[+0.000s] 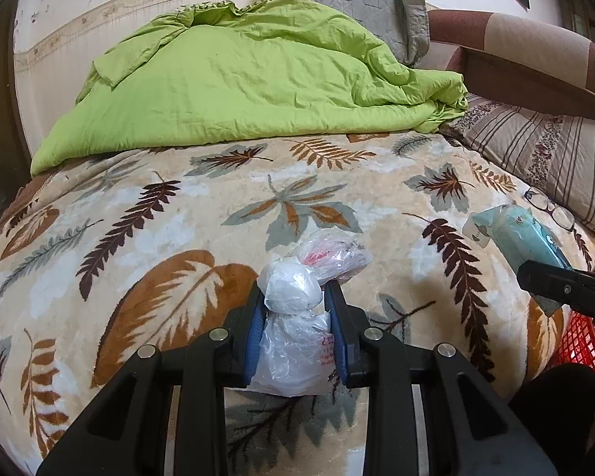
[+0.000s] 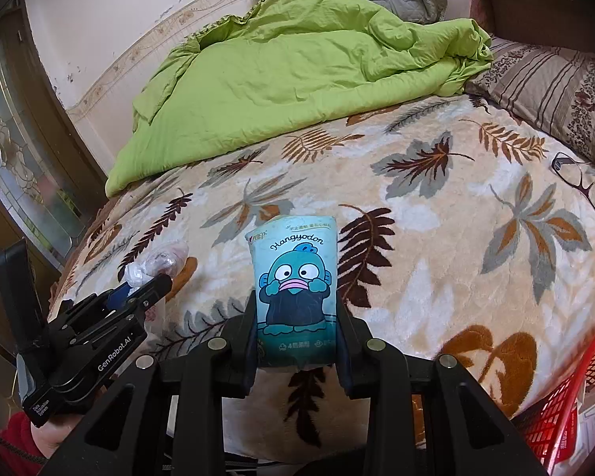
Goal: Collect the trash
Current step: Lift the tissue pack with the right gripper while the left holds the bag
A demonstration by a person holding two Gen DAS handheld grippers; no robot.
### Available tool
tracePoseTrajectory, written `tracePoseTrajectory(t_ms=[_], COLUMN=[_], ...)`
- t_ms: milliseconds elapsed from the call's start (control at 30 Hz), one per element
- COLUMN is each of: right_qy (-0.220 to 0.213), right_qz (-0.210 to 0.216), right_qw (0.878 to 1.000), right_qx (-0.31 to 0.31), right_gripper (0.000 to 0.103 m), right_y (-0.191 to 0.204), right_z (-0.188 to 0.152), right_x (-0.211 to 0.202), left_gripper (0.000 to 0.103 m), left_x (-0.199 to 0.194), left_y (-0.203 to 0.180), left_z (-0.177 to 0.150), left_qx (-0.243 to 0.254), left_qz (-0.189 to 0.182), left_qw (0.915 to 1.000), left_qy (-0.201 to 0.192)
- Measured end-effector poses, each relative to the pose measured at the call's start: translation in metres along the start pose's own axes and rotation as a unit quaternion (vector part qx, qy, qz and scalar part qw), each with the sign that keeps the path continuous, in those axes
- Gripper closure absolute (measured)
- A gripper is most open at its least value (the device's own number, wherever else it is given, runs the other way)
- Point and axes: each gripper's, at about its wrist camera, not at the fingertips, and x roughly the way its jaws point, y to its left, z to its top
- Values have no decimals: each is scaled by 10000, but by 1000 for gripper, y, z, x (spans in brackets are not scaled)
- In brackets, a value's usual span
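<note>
Holding both pickups: left claw (image 1: 295, 305) clamped on plastic bag (image 1: 297, 333), right claw (image 2: 297, 317) clamped on tissue pack (image 2: 295, 281); drop into red basket (image 2: 567, 388) looks pending.

Leaf-print bed (image 1: 202, 214) – green duvet (image 1: 258, 75)

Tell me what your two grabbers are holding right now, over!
Left gripper shut on clear plastic bag. Right gripper shut on blue tissue pack. Red basket at right, by the bed. Glasses lie clear, near the pillow.
</note>
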Motion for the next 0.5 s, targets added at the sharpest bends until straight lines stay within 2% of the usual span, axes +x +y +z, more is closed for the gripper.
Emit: tracePoseTrajectory(t_ms=[500], right_qy=[4], right_qz=[-10], right_qw=[10000], right_qx=[2], right_gripper=[69], right_y=[0], right_z=[0], right_x=[0], left_gripper=[75], left_x=[4], left_y=[2], left_z=[-1], left_qx=[-41], left_qz=[6], left_qw=[10000], left_qy=[13])
